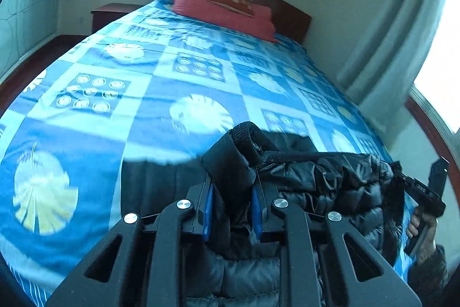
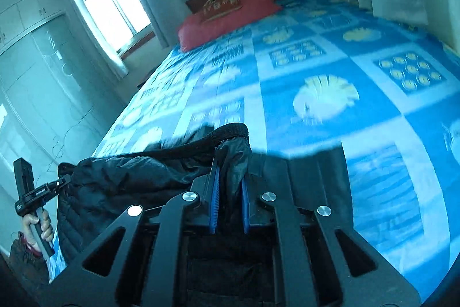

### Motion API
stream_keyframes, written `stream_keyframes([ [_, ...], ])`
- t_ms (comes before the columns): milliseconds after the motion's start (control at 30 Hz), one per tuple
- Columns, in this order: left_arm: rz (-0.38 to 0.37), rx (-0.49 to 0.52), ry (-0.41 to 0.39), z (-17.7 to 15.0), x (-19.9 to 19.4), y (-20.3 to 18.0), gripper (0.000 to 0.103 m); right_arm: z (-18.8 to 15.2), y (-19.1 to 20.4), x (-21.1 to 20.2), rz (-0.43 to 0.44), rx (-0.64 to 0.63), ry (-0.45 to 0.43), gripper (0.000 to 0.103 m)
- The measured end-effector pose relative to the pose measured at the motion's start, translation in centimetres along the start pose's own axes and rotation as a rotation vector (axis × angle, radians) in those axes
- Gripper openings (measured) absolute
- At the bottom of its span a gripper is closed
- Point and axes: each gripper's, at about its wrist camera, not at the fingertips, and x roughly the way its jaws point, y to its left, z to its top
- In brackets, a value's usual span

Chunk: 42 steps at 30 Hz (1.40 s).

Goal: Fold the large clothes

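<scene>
I count one black puffer jacket [image 1: 330,186], one bed [image 1: 149,94], one red pillow [image 1: 224,9]. My left claw [image 1: 233,200] pinches one ribbed cuff; my right claw [image 2: 230,200] is clamped on the other. The jacket hangs between both claws over the bed's near end.

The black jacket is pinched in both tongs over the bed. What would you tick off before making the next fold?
1. Left tongs clamped on the jacket: ok, dark cloth is pinched between the blue pads.
2. Right tongs clamped on the jacket: ok, thin cloth is bunched between the pads.
3. Jacket spans between both hands: ok, though it sags and is rumpled.
4. Bed sheet ahead bare for laying it down: ok.
5. Red pillow out of the way: ok, far off by the headboard.
6. Lower half of the jacket lying flat: cannot tell, hidden under the tongs.
</scene>
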Motion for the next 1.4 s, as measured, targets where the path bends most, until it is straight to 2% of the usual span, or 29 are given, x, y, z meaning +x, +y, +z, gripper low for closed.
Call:
stream_keyframes([
  [167, 0.106, 0.001, 0.038, 2.4, 6.4, 0.5, 0.022, 1.5, -0.3, 6.3, -0.092, -0.016, 0.044, 0.012],
  [333, 0.178, -0.014, 0.105, 1.2, 10.8, 2.5, 0.022, 0.0, -2.5, 11.8, -0.175, -0.013, 0.132, 0.012],
  [467, 0.189, -0.031, 0.125, 0.1, 12.2, 3.6, 0.025, -0.8, -3.7, 13.6, -0.188, 0.016, 0.165, 0.015],
  [567, 0.183, -0.035, 0.121, 0.1, 12.2, 3.7, 0.032, -0.9, -3.9, 13.8, -0.196, 0.025, 0.169, 0.019],
  [633, 0.178, -0.043, 0.116, 0.2, 11.5, 3.7, 0.038, -0.7, -4.1, 13.4, -0.183, 0.039, 0.168, 0.026],
  [700, 0.194, -0.061, 0.102, 0.4, 10.4, 3.8, 0.058, -0.5, -4.2, 12.6, -0.184, 0.056, 0.152, 0.045],
  [767, 0.208, -0.096, 0.065, 0.6, 8.5, 4.2, 0.067, -0.1, -3.9, 10.9, -0.195, 0.068, 0.106, 0.051],
  [833, 0.259, -0.114, 0.021, 0.9, 6.8, 4.2, 0.068, 0.3, -2.7, 9.2, -0.214, 0.055, 0.062, 0.051],
  [867, 0.311, -0.126, -0.010, 1.1, 5.6, 4.1, 0.068, 0.4, -1.8, 8.8, -0.195, 0.040, 0.051, 0.051],
  [900, 0.312, -0.131, -0.029, 1.1, 4.9, 3.7, 0.068, 0.4, -0.8, 8.6, -0.171, 0.022, 0.048, 0.051],
  [1033, 0.172, -0.057, -0.031, 1.0, 4.7, -1.2, 0.068, 0.3, 5.3, 9.9, -0.072, -0.088, 0.070, 0.051],
  [1167, 0.069, 0.029, 0.024, 0.1, 7.9, -7.0, 0.068, -0.7, 10.2, 12.7, -0.001, -0.159, 0.115, 0.050],
  [1267, 0.066, 0.043, 0.076, -0.9, 11.0, -8.7, 0.068, -2.1, 12.8, 15.4, 0.000, -0.221, 0.169, 0.047],
  [1333, 0.089, 0.032, 0.123, -1.5, 13.0, -8.7, 0.068, -3.1, 13.4, 17.2, -0.037, -0.257, 0.206, 0.043],
  [1400, 0.122, 0.022, 0.177, -2.2, 15.1, -8.0, 0.068, -4.0, 13.0, 18.7, -0.076, -0.262, 0.254, 0.043],
])
